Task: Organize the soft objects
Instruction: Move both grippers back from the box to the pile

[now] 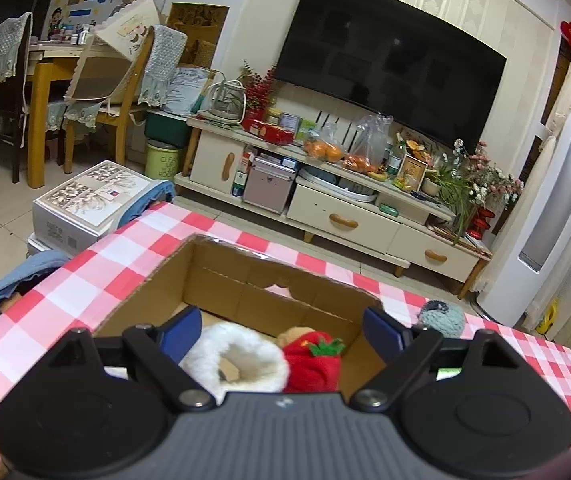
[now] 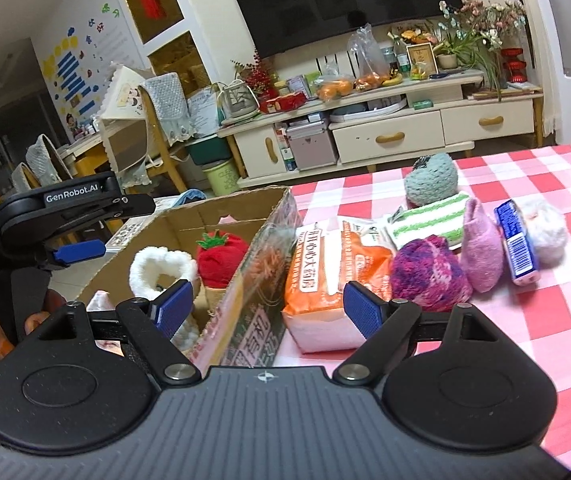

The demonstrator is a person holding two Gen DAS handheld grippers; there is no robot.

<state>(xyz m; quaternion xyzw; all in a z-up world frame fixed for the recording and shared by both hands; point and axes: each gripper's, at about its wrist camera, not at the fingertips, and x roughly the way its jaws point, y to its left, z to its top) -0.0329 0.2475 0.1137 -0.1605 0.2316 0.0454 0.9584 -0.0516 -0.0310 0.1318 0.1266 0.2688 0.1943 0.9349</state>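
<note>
So the left gripper point(image 1: 281, 332) hangs over the cardboard box point(image 1: 245, 276) with its jaws spread wide and nothing between the pads; the white fluffy thing point(image 1: 237, 356) and the strawberry plush point(image 1: 313, 360) already lie inside, side by side. The right gripper point(image 2: 267, 310) is spread open too, empty, pointing right at the box wall with the orange packet point(image 2: 325, 276) just beside it. Still out on the checked tablecloth point(image 2: 545, 300): the purple yarn ball point(image 2: 429, 272), a pink sock point(image 2: 481, 248), a striped green cloth point(image 2: 429, 220), and a grey knit ball point(image 2: 431, 178). My worry is that the packet sits touching the box, so a grab there could catch the cardboard edge and drag the whole box. Also, that pile is packed tight, so pinching one piece might snag its neighbour.
</note>
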